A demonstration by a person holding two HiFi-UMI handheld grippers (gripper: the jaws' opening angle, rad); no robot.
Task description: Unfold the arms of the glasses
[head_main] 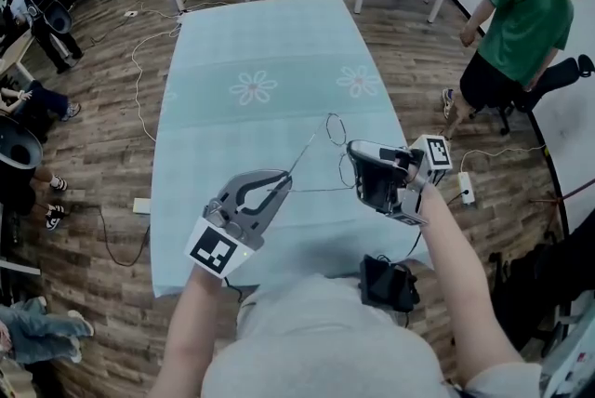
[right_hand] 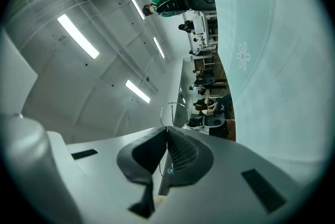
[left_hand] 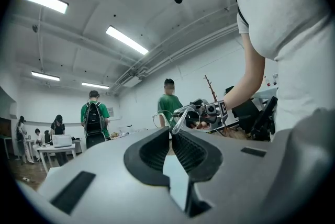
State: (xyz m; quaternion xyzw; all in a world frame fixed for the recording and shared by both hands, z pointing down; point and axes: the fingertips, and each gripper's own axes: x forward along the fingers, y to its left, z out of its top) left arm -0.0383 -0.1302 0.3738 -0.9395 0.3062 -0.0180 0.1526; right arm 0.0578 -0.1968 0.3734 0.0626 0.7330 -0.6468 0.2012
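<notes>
mid-unfolding, by the look of it. on the left, pinching one thin arm of the glasses (head_main: 336,128) in the left gripper (head_main: 279,187), jaws pressed together on the wire. holding the glasses up in the air over the desk (head_main: 232,52), strung between both tools and clear of the cloth. on the right, gripping the front of the frame with the right gripper (head_main: 354,171), jaws likewise pressed shut on wire.

next, probably: hold the right grip steady and swing the left one outward in an arc about the hinge. calls for a gentle pull, given so thin a wire. cannot tell yet how far open either arm stands.

only from the head view: the whole layout, with both tools and the desk below. only from the left gripper view: the curved arm end (left_hand: 177,122) poking up past the pads, with the right gripper (left_hand: 209,110) beyond. only from the right gripper view: one lens rim (right_hand: 170,113) looping just above the shut jaws, with the desk (right_hand: 272,60) to the side.
</notes>
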